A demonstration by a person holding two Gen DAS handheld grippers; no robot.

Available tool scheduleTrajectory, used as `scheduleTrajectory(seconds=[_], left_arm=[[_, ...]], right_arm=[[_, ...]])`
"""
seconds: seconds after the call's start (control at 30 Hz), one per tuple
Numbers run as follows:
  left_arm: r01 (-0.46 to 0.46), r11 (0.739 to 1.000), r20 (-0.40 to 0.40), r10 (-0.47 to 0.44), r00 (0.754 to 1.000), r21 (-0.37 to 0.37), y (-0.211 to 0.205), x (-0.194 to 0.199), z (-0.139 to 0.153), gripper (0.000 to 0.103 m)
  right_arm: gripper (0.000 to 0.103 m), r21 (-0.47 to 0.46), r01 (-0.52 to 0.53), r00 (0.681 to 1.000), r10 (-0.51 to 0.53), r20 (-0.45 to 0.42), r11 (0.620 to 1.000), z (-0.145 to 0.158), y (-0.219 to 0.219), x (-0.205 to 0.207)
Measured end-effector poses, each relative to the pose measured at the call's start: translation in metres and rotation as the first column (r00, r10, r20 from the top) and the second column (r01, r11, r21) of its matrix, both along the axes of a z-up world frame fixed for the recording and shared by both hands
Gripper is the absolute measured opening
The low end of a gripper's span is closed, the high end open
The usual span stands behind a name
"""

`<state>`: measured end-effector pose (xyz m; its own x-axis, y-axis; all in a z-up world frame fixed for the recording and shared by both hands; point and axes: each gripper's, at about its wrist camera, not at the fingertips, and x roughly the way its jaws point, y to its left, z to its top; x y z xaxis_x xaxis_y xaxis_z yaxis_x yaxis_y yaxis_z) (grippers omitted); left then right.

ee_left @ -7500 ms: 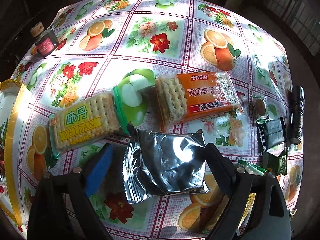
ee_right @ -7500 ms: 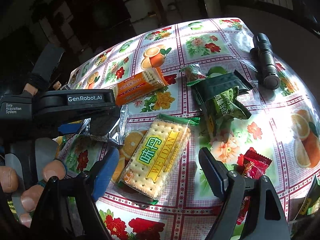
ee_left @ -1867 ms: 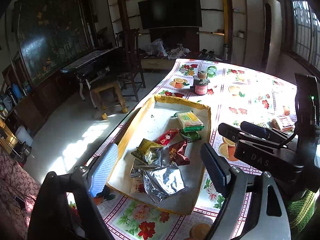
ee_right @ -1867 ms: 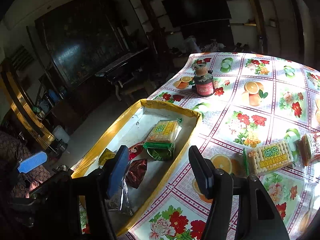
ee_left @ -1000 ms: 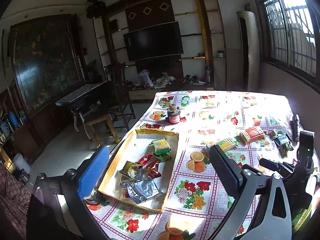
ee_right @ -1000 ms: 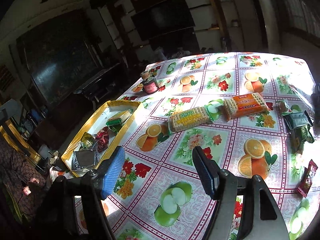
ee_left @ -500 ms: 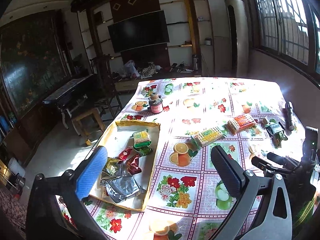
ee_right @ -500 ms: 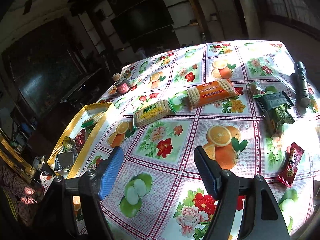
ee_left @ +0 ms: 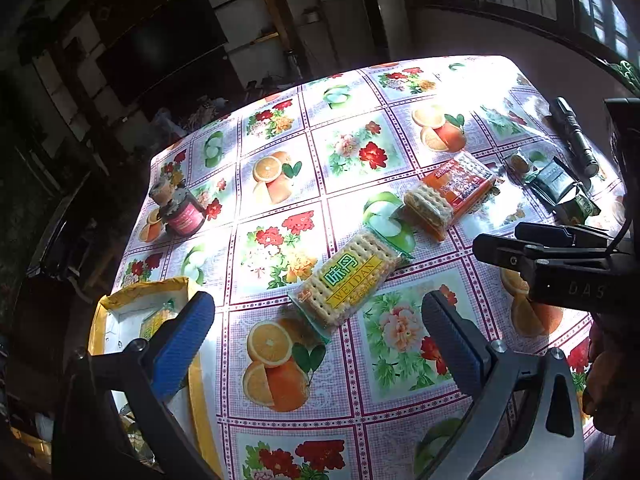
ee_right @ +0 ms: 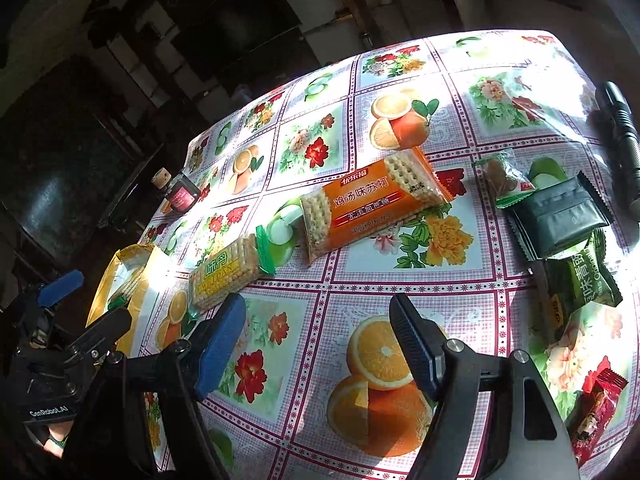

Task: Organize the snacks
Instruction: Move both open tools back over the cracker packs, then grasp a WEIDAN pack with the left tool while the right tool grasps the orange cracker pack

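My left gripper (ee_left: 316, 312) hangs open over the flowered tablecloth, nothing between its fingers. Just beyond its tips lies the yellow-green Weidan cracker pack (ee_left: 348, 280). The orange cracker pack (ee_left: 452, 192) lies farther back on the right. My right gripper (ee_right: 316, 308) is open too and holds nothing. In its view the orange cracker pack (ee_right: 372, 204) lies ahead and the Weidan pack (ee_right: 226, 274) sits by its left fingertip. The yellow-rimmed tray (ee_left: 120, 300) holding snacks lies at the table's left edge, partly hidden by my left finger.
At the right lie a dark green packet (ee_right: 560, 216), a green pea packet (ee_right: 580, 280), a small pastry packet (ee_right: 500, 176), a red candy (ee_right: 596, 408) and a black flashlight (ee_right: 620, 136). A small red-labelled jar (ee_left: 180, 212) stands at the back left. The table ends close behind the flashlight.
Both grippers have come down closer to the table and swung right, away from the tray and towards the two cracker packs. Both stay open and hold nothing.
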<state>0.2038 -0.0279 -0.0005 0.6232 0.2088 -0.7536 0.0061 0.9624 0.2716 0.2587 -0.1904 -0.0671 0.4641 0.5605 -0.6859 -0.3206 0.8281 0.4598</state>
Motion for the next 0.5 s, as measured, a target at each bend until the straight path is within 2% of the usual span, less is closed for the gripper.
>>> scheduleTrajectory(seconds=[0.13,0.23,0.37,0.5], left_arm=[[0.025,0.999,-0.049,-0.024,0.999,0.032,0.003,0.032,-0.015,0.103],[0.056,0.998,-0.076,-0.055,0.996,0.014,0.004,0.044,-0.025,0.103],[0.084,0.996,-0.091,-0.086,0.992,-0.018,0.005,0.053,-0.033,0.103],[0.105,0.993,-0.123,-0.111,0.986,-0.055,0.007,0.063,-0.046,0.103]], right_arm=[[0.074,-0.021,0.078,0.995,-0.079,-0.059,0.997,-0.010,0.011,0.029],[0.074,-0.066,0.137,0.987,-0.142,-0.073,0.988,-0.014,0.020,0.045],[0.077,-0.108,0.196,0.978,-0.203,-0.056,0.975,-0.014,0.028,0.062],[0.079,-0.193,0.232,0.971,-0.239,-0.014,0.953,-0.015,0.041,0.079]])
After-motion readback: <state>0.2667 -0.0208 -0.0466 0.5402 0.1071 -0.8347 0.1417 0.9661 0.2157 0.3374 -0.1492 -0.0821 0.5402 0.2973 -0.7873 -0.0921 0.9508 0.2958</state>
